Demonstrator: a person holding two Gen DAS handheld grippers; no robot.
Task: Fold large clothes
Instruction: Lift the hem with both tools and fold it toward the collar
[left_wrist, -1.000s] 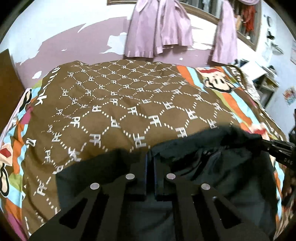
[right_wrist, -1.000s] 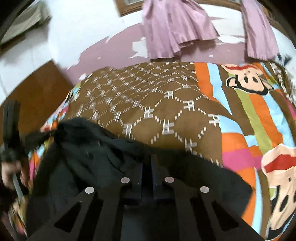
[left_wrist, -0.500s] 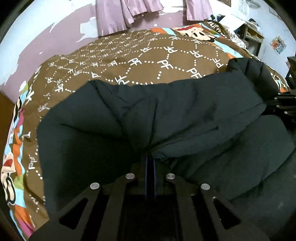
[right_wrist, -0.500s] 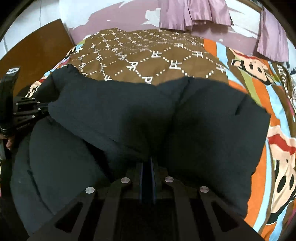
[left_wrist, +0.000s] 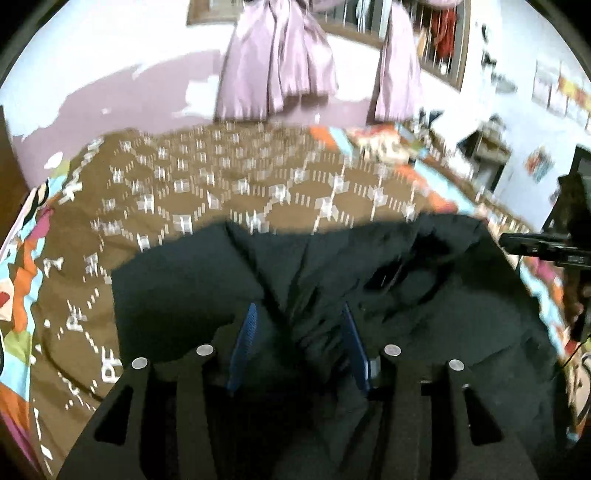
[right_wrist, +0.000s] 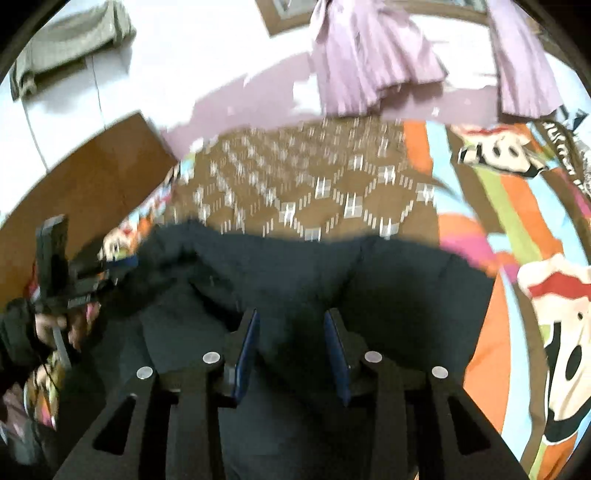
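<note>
While both tools release, the dark padded jacket (left_wrist: 332, 295) lies bunched on the bed (left_wrist: 184, 206), at the near edge of the brown patterned bedspread (right_wrist: 332, 192).

Left tool (left_wrist: 299, 343): jaws opening, blue pads (left_wrist: 243, 339) parted to a moderate gap. A ridge of jacket fabric stands between the pads; they do not appear to press on it.

Right tool (right_wrist: 291, 350): jaws opening, narrower gap. Jacket fabric lies between and below the pads with no visible clamping.

Hazards from this state:

1. Snagging. If either tool withdraws before the fabric ridge clears its pads, the cloth may drag along and pull the fold open.
2. Spring-back. Padded material is bulky; the folded layer will likely loft and unroll toward the bedspread's far side once unsupported.
3. Uneven fold. Creases near the jacket's centre suggest trapped bunching; pressing on without smoothing would likely lock in a lopsided stack.
4. Slide-off. The jacket sits near the bedspread's near edge, so a tug toward the person could take it off the bed.

Both frames are motion-blurred; fine contact cannot be confirmed.
</note>
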